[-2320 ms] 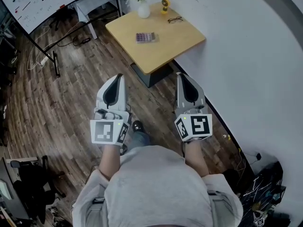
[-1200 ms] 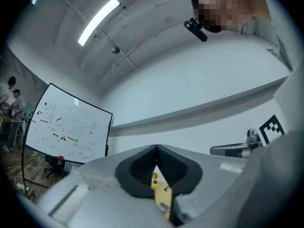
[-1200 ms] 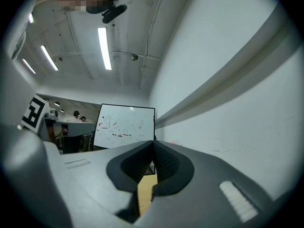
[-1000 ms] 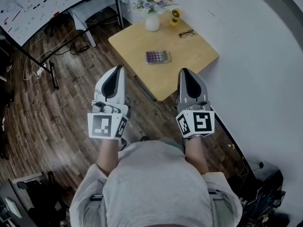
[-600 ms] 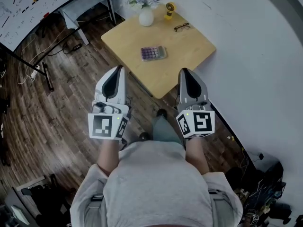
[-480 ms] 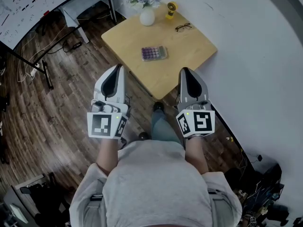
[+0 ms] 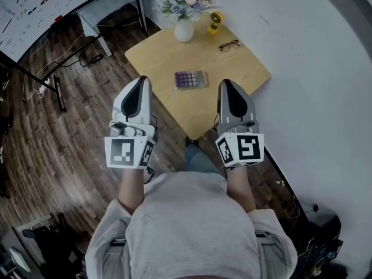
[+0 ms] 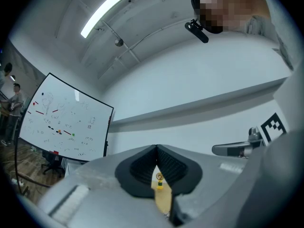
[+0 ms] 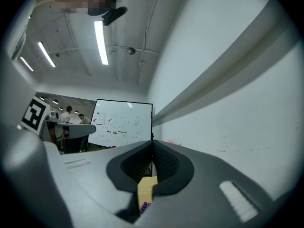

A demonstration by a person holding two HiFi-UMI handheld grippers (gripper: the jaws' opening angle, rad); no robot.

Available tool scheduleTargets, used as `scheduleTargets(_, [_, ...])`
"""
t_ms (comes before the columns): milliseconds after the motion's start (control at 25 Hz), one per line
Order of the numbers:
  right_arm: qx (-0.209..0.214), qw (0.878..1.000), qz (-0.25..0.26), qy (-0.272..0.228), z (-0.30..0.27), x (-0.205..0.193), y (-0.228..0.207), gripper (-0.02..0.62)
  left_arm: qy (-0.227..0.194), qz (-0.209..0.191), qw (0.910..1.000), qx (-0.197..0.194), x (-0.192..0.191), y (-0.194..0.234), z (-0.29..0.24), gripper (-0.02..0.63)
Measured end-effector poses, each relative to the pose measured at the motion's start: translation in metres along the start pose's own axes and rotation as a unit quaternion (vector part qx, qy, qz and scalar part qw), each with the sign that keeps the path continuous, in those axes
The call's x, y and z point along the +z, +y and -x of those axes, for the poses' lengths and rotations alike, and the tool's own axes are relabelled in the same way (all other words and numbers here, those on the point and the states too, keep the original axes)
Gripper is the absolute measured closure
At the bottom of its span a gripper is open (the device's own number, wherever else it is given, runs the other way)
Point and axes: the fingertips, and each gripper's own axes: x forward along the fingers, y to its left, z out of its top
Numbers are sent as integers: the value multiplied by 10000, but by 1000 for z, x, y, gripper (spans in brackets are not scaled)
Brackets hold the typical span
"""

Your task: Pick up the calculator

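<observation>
The calculator (image 7: 190, 79), grey with purple keys, lies flat in the middle of a small wooden table (image 7: 165, 54). In the head view both grippers are held out side by side and point at the table. My left gripper (image 7: 142, 79) is shut with nothing in it, its tip at the table's near left edge, left of the calculator. My right gripper (image 7: 222, 83) is shut and holds nothing, its tip over the near right part of the tabletop. Under the shut jaws in the right gripper view, a strip of table and the calculator's purple keys (image 9: 143, 206) show.
A white vase of flowers (image 7: 184, 30), a small yellow object (image 7: 215, 21) and a pair of glasses (image 7: 229, 45) stand at the table's far side. A white wall runs along the right. A whiteboard on a stand (image 7: 40, 2) and cables sit on the wooden floor at left.
The table and calculator have come nearer, and both gripper tips now reach the table's near edge. Both grippers have stayed shut.
</observation>
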Motion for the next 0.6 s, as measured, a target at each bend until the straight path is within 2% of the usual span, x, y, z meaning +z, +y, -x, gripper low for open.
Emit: scheduleTargets(600, [433,9989,-150,46,-96,-14,-48,594,106,-103,9988,458,-20,26,-81,601])
